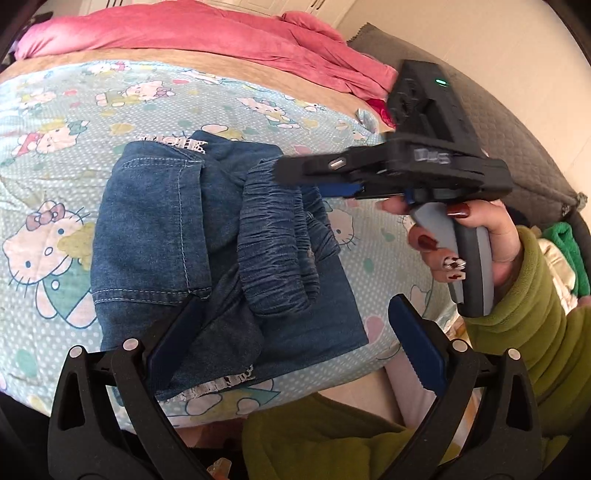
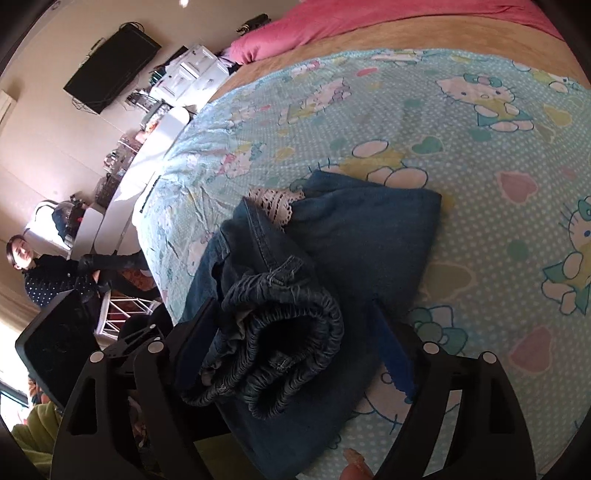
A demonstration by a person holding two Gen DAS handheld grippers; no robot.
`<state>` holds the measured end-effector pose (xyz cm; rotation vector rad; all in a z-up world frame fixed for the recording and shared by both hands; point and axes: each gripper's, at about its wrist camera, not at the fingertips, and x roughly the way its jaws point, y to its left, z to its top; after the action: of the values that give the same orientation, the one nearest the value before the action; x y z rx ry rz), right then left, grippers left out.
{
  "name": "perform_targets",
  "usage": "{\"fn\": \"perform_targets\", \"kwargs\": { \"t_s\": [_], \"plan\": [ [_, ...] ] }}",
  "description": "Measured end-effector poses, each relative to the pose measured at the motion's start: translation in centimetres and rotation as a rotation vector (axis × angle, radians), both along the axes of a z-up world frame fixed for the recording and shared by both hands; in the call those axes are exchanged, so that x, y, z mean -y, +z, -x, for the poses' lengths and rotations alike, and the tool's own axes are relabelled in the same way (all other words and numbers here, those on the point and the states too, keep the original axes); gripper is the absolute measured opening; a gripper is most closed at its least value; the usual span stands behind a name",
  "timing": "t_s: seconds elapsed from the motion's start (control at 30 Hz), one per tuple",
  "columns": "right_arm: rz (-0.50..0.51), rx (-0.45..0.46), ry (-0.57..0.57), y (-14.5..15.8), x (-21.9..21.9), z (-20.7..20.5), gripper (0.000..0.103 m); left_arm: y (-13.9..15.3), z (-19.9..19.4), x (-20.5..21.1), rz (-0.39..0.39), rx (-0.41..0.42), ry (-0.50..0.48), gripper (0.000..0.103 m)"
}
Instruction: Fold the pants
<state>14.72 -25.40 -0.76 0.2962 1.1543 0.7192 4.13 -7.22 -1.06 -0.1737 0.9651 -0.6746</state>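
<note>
Cartoon-cat bedding in pale blue covers the bed (image 1: 155, 96) you are working on, with a pink quilt (image 1: 184, 33) heaped at the far side. Your denim pants (image 1: 207, 236) lie near the bed's front edge, already folded into a compact bundle, the gathered waistband (image 2: 280, 343) doubled over on top and a strip of lace trim showing at the far end. Your left tongs (image 1: 291, 347) stand wide, straddling the near end of the bundle without pinching it. Your right tongs (image 2: 295, 347) are wide too: the waistband sits between the jaws, but the pads do not press on it. This looks like the closing step, the last fold laid and let go. What remains, I judge, is to lift both tongs clear without snagging the waistband, or to flatten that raised roll if it springs up.
</note>
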Motion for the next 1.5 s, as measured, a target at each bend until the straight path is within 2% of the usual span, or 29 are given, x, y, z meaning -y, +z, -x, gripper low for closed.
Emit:
{"fn": "perform_targets", "kwargs": {
  "t_s": [0.03,0.1,0.17,0.23,0.3,0.4,0.47,0.57,0.63,0.77,0.83,0.93,1.1,1.13,1.33,1.5],
  "plan": [
    [-0.003,-0.002,0.005,-0.2,-0.3,0.0,0.073,0.0,0.1,0.1,-0.003,0.001,0.001,0.093],
    [-0.004,0.023,0.021,0.0,-1.2,0.3,0.051,-0.2,0.2,0.2,-0.005,-0.002,0.006,0.093],
    [-0.061,0.062,0.044,1.0,-2.0,0.8,0.041,-0.5,0.4,0.6,-0.002,-0.003,0.011,0.093],
    [-0.14,0.109,0.073,2.7,-2.4,1.6,0.039,-0.4,0.5,0.6,0.005,0.004,0.015,0.093],
    [-0.151,0.155,0.091,3.9,-2.3,2.1,0.039,-0.7,0.8,1.1,0.001,0.016,0.014,0.093],
    [-0.124,0.145,0.063,3.5,-1.4,1.2,0.039,-0.8,0.8,1.3,-0.001,0.016,0.009,0.093],
    [-0.077,0.11,0.022,2.0,-0.4,0.7,0.039,-0.9,0.8,1.5,-0.008,0.011,0.006,0.093],
    [-0.048,0.054,-0.031,-0.2,0.9,0.2,0.045,-0.9,0.8,1.7,-0.021,0.007,-0.001,0.093],
    [-0.053,0.054,-0.046,-0.4,1.6,0.5,0.053,-0.7,0.9,1.7,-0.025,0.009,0.0,0.093],
    [-0.044,0.102,-0.084,1.1,2.5,1.3,0.063,-0.4,1.2,1.8,-0.043,0.017,0.009,0.093],
    [-0.044,0.134,-0.106,2.2,3.2,1.6,0.072,-0.2,1.4,1.8,-0.049,0.02,0.011,0.093],
    [-0.031,0.186,-0.124,3.8,4.0,2.2,0.078,0.2,1.8,1.7,-0.053,0.028,0.018,0.093],
    [-0.021,0.254,-0.136,5.8,4.7,3.5,0.082,1.4,2.5,1.4,-0.068,0.047,0.034,0.093],
    [-0.011,0.274,-0.141,6.3,4.9,4.0,0.087,1.6,2.6,1.3,-0.073,0.054,0.037,0.093],
    [0.005,0.349,-0.146,8.1,5.0,5.4,0.092,2.8,2.8,0.0,-0.098,0.084,0.083,0.093],
    [0.1,0.48,-0.144,9.3,4.4,8.3,0.093,3.4,2.0,-2.6,-0.123,0.088,0.164,0.093]
  ]
}}
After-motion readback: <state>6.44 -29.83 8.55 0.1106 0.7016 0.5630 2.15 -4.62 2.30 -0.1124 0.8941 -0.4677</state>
